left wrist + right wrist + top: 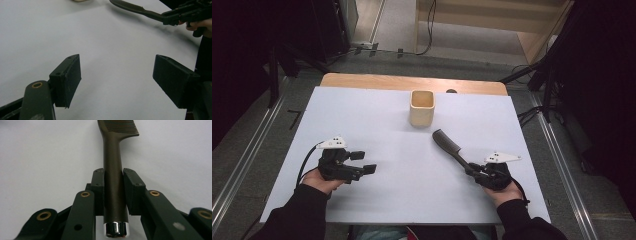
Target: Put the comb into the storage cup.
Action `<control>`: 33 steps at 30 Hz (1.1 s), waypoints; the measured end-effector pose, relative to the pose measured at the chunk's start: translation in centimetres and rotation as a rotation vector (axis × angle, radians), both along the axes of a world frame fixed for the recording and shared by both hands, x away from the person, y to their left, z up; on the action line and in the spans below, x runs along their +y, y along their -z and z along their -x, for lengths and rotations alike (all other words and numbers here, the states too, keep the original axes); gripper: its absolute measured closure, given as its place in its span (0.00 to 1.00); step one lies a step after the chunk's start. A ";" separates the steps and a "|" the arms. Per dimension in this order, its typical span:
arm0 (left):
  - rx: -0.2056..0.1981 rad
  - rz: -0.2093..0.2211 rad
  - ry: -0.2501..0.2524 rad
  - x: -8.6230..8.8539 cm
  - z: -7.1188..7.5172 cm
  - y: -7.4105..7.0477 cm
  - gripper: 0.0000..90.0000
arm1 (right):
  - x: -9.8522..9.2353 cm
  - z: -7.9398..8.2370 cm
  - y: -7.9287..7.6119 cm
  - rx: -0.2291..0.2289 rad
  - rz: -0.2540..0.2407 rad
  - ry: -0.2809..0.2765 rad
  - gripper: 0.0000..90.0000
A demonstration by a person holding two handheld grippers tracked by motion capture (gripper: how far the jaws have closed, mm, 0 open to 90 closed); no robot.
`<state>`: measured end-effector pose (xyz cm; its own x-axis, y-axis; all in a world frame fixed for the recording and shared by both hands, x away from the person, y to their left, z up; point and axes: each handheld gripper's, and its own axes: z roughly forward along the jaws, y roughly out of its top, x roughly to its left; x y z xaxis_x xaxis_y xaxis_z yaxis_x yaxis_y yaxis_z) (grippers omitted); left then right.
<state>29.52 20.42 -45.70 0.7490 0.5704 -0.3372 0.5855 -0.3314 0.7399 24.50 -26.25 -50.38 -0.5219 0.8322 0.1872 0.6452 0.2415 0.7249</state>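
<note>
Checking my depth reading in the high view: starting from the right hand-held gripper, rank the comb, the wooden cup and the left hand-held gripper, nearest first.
1. Comb: clamped in the right hand-held gripper, angled up-left.
2. Wooden cup: beyond the comb, table's far middle.
3. Left hand-held gripper: across the table, left side.

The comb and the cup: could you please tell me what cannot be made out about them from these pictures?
- Comb: in the right gripper view the top edge cuts off most of its teeth; the right claw covers the handle's sides.
- Cup: in the high view its inside bottom is hidden by its own front wall, so contents are unclear.
- Cup in the left gripper view: cut off by the top edge, blurred.
</note>
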 end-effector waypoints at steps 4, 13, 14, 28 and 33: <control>0.004 0.003 -0.003 0.0 0.0 0.0 0.26 | -0.1 0.1 -0.6 0.003 -0.014 0.015 0.78; 0.010 0.001 -0.002 -0.1 0.0 0.0 0.26 | -0.4 0.2 -1.9 -0.020 -0.042 0.060 0.78; 0.011 0.003 -0.002 -0.2 0.0 0.0 0.26 | -0.5 0.3 -2.0 -0.029 -0.045 0.062 0.78; 0.031 0.010 -0.007 -0.3 -0.2 0.0 0.26 | -0.3 0.9 -3.5 -0.067 -0.074 0.054 0.78; 0.035 0.005 -0.014 -0.4 -0.2 -0.1 0.26 | 0.7 1.2 -3.8 -0.075 -0.072 0.025 0.78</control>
